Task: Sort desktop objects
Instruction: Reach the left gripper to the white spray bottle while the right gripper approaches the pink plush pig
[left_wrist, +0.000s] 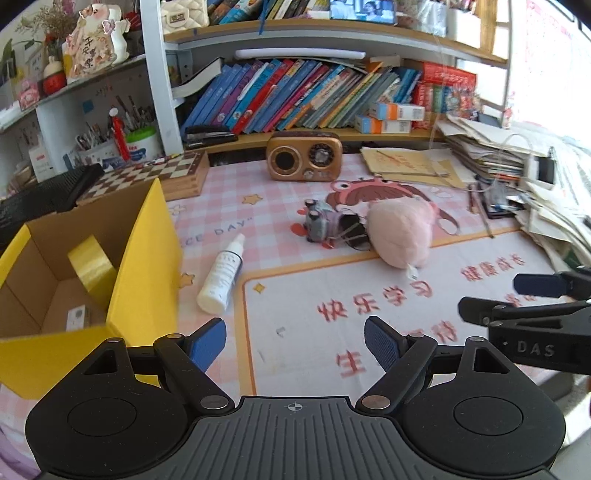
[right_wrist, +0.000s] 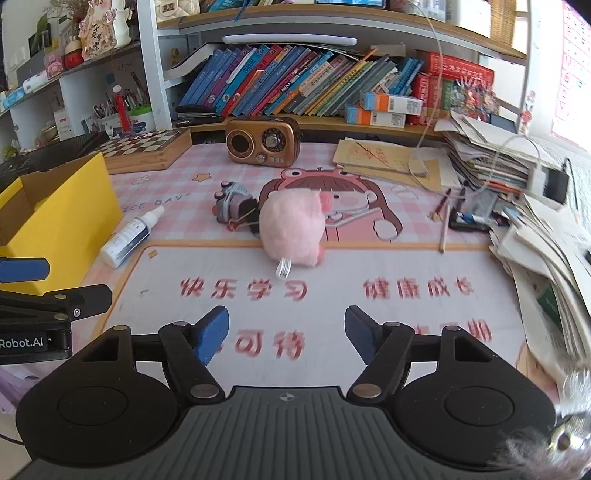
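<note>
both grippers hang above the pink printed desk mat (right_wrist: 369, 266) with nothing between their blue pads. the left gripper (left_wrist: 295, 341) stands wide apart over the red lettering, and the right gripper (right_wrist: 286, 334) is spread too, though a little less wide – empty.

the things to sort lie mid-mat: a pink plush toy (right_wrist: 291, 232) on its side with a white tag toward the camera, and touching its left side a small grey toy car (right_wrist: 231, 205) tangled with a pair of dark sunglasses (left_wrist: 351, 234). left of those, a white spray bottle (left_wrist: 221, 275) lies flat, nozzle pointing away, just beside the yellow cardboard box (left_wrist: 144, 266). the box is open – a roll of yellow tape (left_wrist: 92, 267) leans inside it, with a small white object at the bottom.

behind, a brown retro radio (right_wrist: 262, 140) stands upright before the bookshelf, a folded chessboard (left_wrist: 162, 171) to its left, and stacked papers (right_wrist: 535, 229) along the right edge.
</note>
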